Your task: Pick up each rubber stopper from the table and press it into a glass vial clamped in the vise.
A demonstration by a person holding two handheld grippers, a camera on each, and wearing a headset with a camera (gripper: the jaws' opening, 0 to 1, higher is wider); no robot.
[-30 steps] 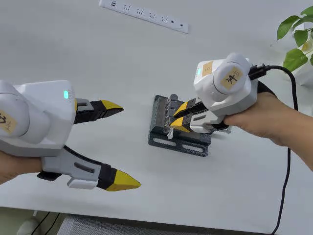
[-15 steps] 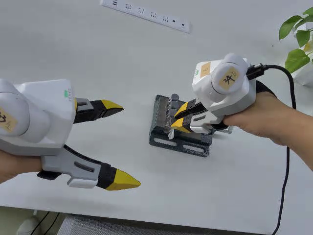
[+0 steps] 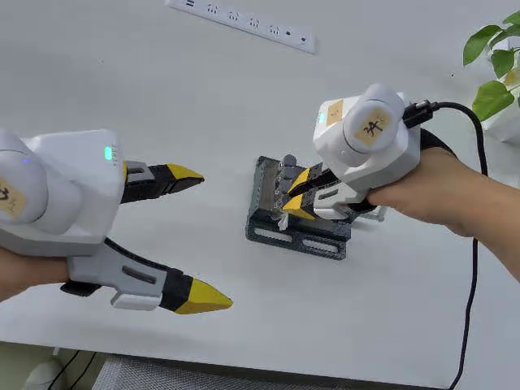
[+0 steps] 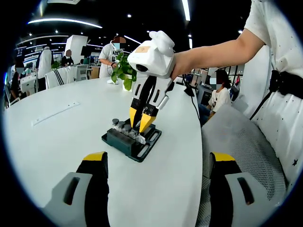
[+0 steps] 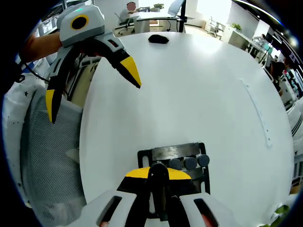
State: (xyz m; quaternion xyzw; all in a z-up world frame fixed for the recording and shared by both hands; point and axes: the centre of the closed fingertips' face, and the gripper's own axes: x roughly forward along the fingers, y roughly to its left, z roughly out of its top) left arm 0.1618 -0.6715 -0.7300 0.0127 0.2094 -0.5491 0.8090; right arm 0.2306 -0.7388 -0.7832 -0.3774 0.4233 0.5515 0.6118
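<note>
right gripper [image 3: 294,192] edged left over vise [image 3: 280,234]

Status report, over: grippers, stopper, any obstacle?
Left gripper open, hovering aside. Right gripper shut on stopper, at vise. Three vials stoppered. No obstacle.

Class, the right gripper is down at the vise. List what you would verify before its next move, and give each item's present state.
1. Stopper gripped: ok, the right gripper has its jaws nearly shut on a dark rubber stopper.
2. Stopper over an open vial: cannot tell, the jaws hide what lies beneath.
3. Neighbouring vials capped: ok, three grey tops in a row.
4. Other tool out of the way: ok, the left gripper is open and apart from the vise.
5. Vise flat on the table: ok.
6. Black cable away from the vise: ok.
</note>
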